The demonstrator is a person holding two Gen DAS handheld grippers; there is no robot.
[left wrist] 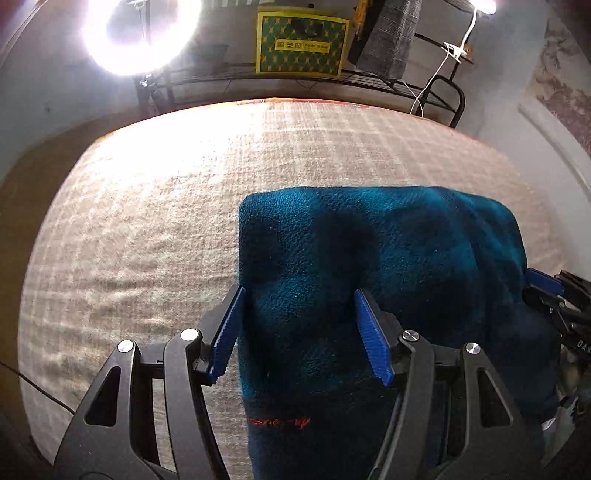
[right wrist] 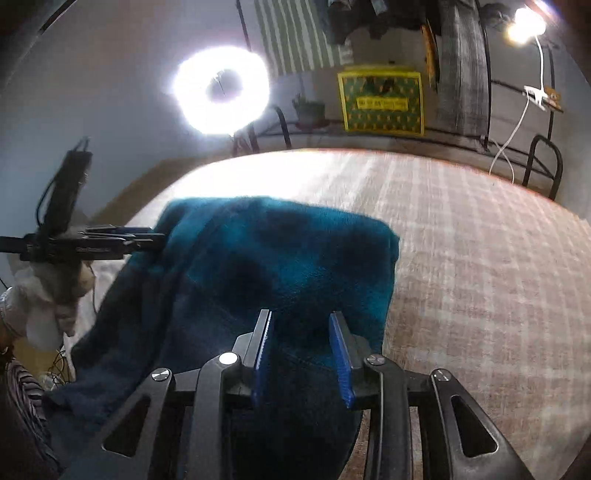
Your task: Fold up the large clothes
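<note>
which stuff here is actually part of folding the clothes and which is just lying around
Part of the job:
teal fleece garment
left gripper
right gripper
checked bed cover it lies on

Just lying about:
ring light
yellow-green box on the wire rack
small potted plant
clip lamp

Ring light (right wrist: 221,96) glare, motion blur

The fleece garment (left wrist: 388,251) lies on the bed (left wrist: 147,221), draped over its near edge. The left hand-held gripper (left wrist: 299,332) is at its left side, the right hand-held gripper (right wrist: 303,354) at its right. Behind the bed stands a rack (left wrist: 295,79) carrying a box (left wrist: 301,44); a ring light (right wrist: 221,90) is to the left.
</note>
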